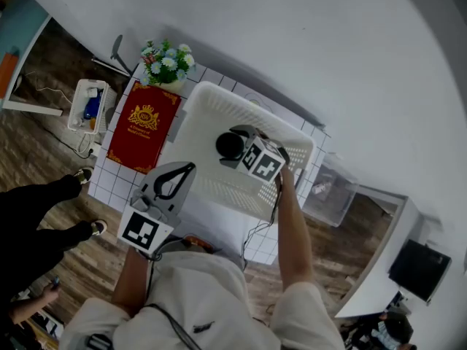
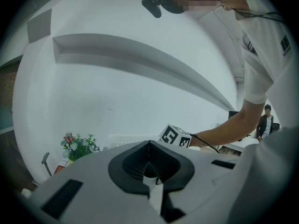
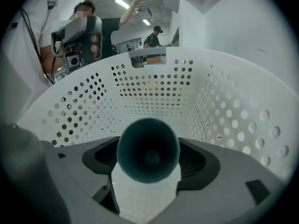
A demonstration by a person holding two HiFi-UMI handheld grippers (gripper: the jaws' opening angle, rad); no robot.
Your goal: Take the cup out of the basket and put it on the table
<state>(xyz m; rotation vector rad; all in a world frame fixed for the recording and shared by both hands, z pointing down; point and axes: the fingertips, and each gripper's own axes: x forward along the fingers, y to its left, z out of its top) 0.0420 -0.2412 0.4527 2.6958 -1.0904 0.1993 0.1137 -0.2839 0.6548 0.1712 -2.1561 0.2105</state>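
Tiled table (image 1: 117,177) is bearing the basket (image 1: 208,111), where our right gripper (image 3: 148,161) is clasping the cup (image 3: 148,149). We are holding our left gripper (image 2: 149,148) clenched, empty.

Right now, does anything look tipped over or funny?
Only the cup: inside the basket it seems tipped, its mouth pointing straight at the right gripper, whose jaws hold its sides. Nothing looks spilled or broken; the red book and flowers sit tidily on the table.
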